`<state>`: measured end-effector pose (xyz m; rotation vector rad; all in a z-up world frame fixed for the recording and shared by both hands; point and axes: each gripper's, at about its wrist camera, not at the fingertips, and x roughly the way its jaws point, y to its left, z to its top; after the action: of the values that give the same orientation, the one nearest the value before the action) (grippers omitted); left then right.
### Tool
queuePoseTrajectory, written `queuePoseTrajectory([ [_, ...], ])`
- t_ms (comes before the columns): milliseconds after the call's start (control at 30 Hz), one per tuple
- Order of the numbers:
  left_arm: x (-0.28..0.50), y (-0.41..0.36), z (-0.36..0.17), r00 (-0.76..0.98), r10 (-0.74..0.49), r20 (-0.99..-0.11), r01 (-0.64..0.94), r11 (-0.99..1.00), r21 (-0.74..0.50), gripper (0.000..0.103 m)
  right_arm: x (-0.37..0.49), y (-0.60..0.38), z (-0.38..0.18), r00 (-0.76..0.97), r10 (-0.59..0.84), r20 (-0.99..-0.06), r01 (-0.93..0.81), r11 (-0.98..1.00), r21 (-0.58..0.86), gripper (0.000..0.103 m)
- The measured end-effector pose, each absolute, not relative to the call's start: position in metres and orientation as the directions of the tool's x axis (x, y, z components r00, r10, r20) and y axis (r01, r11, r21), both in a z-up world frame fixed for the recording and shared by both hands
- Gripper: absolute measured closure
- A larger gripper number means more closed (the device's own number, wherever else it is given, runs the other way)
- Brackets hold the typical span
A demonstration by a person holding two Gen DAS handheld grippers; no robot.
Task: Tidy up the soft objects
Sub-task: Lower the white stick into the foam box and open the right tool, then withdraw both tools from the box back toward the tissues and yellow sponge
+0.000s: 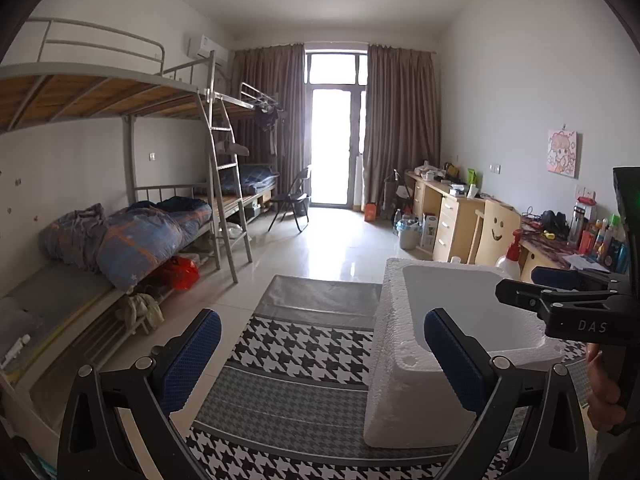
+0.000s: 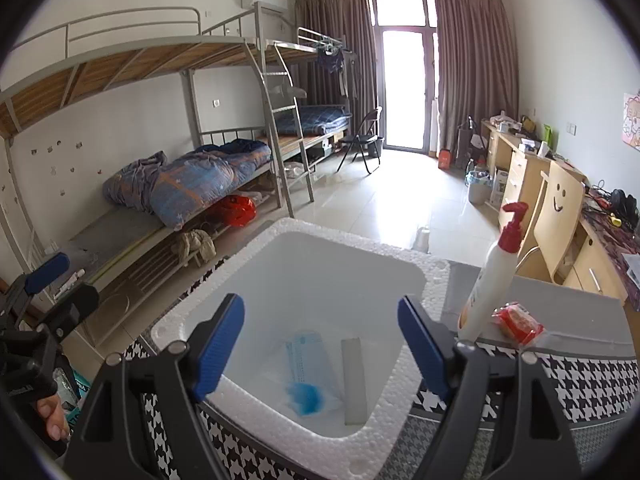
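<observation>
Both grippers, left gripper (image 1: 322, 354) and right gripper (image 2: 320, 346), fingers spread, empty.

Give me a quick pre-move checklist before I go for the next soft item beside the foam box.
1. Right gripper open, nothing between its fingers: ok.
2. Left gripper open and empty: ok.
3. White polystyrene foam box has room; only a blue-printed plastic packet and a pale flat strip lie inside: ok.
4. Small red wrapped packet on the houndstooth cloth, unobstructed from above: ok.
5. White pump bottle with red nozzle stands close beside the packet, may be knocked: not ok.
6. Packet's softness: cannot tell.
</observation>
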<state>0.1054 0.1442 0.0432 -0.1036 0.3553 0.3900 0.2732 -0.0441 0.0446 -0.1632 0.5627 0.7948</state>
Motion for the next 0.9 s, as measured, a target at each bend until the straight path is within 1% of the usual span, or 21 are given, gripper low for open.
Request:
queuePoseTrajectory([
  [233,0.106,0.135,0.044,0.87,0.335,-0.361,-0.37,0.928,-0.031,0.001,0.268,-0.058,0.053,0.577,0.638,-0.511,-0.708,0.702,0.077,0.019],
  [333,0.104,0.131,0.045,0.875,0.324,-0.359,-0.359,0.933,-0.035,0.001,0.264,-0.063,0.053,0.585,0.637,-0.502,-0.707,0.703,0.068,0.015],
  [533,0.103,0.126,0.044,0.876,0.311,-0.367,-0.349,0.936,-0.04,0.001,0.262,-0.072,0.053,0.587,0.642,-0.493,-0.703,0.706,0.082,0.014],
  [733,0.102,0.12,0.044,0.879,0.3,-0.371,-0.335,0.942,-0.033,0.001,0.253,-0.079,0.054,0.612,0.632,-0.475,-0.691,0.719,0.067,0.014],
  [900,0.098,0.113,0.047,0.889,0.284,-0.36,-0.316,0.948,-0.033,0.001,0.245,-0.088,0.056,0.618,0.634,-0.465,-0.686,0.724,0.076,0.014],
])
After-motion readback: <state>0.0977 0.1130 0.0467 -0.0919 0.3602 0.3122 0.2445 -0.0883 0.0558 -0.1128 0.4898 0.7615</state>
